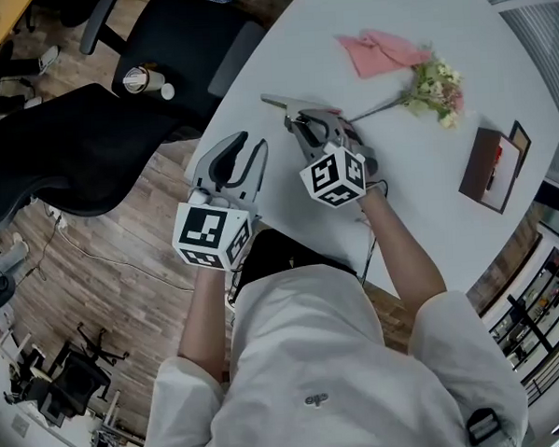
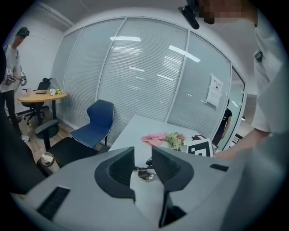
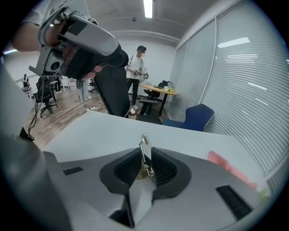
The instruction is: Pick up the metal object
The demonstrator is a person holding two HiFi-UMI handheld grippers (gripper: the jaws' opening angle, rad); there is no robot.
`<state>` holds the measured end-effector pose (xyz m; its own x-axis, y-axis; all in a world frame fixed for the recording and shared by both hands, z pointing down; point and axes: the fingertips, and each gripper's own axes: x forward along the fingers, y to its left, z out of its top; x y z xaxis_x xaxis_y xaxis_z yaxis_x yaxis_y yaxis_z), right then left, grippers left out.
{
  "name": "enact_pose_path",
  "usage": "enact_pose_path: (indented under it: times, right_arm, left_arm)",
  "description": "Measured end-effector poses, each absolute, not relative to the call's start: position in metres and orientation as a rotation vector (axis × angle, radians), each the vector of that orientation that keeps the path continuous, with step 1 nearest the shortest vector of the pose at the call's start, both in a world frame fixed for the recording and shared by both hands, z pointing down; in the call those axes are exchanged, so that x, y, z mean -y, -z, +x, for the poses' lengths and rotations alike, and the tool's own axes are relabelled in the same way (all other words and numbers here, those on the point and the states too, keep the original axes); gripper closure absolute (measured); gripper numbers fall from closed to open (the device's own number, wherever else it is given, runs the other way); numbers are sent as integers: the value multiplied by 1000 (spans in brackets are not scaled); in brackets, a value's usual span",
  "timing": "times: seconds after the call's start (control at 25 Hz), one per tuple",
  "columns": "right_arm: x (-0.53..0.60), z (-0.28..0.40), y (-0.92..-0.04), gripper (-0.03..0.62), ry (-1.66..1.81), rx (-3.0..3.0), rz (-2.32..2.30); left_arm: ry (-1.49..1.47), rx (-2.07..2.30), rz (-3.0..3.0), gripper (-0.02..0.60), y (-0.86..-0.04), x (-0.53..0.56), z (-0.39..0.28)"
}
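1. The metal object [image 3: 145, 153] stands on edge between the pads of the right gripper [image 3: 145, 168], with its thin, shiny tip rising above the jaw line.
2. I read the right gripper as clamped on the metal object. Both ribbed pads sit tight against its flat sides, and the jaws stand narrow.
3. In the head view, the metal object [image 1: 281, 103] sticks out ahead of the right gripper [image 1: 298, 123] over the near-left part of the white table [image 1: 419, 33]. I cannot tell whether it is clear of the tabletop.
4. The left gripper [image 1: 250, 145] sits just beside the right one, at the table's edge. Its jaws [image 2: 142, 155] stand apart with nothing between the pads. Only the tabletop and a small metallic shape farther off show through the gap.
5. A pink cloth [image 1: 381, 51] lies farther across the table. A small bunch of flowers [image 1: 433, 90] lies just beside it, with its stem pointing toward the right gripper.
6. A brown folder-like item [image 1: 494, 165] lies near the table's right side, well apart from the grippers.
7. A black office chair [image 1: 172, 41] stands beside the table. A paper cup [image 1: 141, 80] is next to it.
8. The left gripper view shows a blue chair [image 2: 97, 122] against the blinds.
9. The right gripper view shows a person [image 3: 137, 67] standing at a far round desk.
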<state>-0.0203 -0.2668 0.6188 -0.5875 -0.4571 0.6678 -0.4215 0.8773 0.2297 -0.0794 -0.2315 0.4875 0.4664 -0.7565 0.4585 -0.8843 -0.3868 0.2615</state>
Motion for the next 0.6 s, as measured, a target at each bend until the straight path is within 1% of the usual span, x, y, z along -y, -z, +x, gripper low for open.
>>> enact_pose_path:
  times: [0.6]
  right_arm:
    - [274,-15,-606,568,149,2268,627]
  left_arm:
    - [-369,1398,2248,471,-477,231,-75]
